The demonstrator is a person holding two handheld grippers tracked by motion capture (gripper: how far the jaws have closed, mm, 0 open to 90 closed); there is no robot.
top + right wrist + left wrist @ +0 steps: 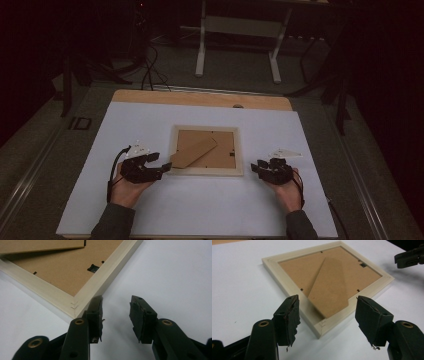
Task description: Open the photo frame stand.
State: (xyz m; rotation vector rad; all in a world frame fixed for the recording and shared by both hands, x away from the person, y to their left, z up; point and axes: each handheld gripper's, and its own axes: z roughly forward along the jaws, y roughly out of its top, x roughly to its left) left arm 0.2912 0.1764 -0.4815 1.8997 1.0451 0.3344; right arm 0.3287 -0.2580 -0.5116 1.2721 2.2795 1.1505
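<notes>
Both tools stand open and empty: left tool [327, 315] straddles the near corner of the picture frame [287, 283], right tool [116, 315] sits just beside its other corner. Frame lies face-down on counter [150, 210], stand [332, 285] folded; nothing gripped yet.

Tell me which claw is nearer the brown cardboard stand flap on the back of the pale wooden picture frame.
Left. The left claw sits open at the frame's near left corner, right beside the flap's lower end. The right claw is open just off the frame's near right corner, farther from the flap.
</notes>
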